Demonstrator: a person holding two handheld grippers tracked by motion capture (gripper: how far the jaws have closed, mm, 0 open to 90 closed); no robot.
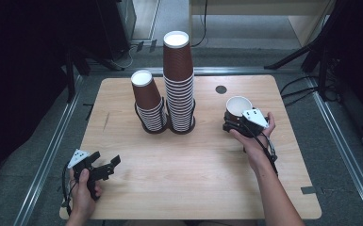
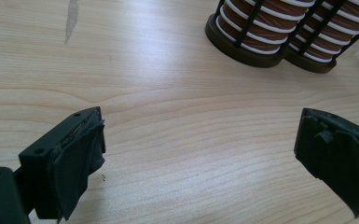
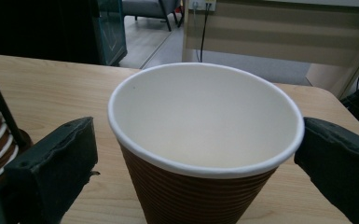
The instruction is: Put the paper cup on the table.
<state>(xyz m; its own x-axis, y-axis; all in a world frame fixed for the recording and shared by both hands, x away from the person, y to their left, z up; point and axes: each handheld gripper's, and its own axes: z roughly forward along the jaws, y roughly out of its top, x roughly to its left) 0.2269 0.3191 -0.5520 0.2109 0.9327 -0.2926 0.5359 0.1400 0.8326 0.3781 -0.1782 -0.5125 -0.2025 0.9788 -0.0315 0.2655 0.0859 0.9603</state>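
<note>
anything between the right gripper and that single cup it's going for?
Nothing visible. The single cup stands upright between the right gripper's open jaws, a gap showing at the left jaw, the right jaw close to the rim. The two cup stacks stand off to the side.

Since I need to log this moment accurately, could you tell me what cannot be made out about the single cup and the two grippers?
- Single cup: its base is cut off by the bottom edge of the right gripper view; in the high view the right gripper covers its lower wall.
- Whether the jaws actually touch the cup: in the right gripper view they flank it, contact unclear.
- Left gripper: jaws apart, but their roots are cut off at the left gripper view's bottom edge.
</note>
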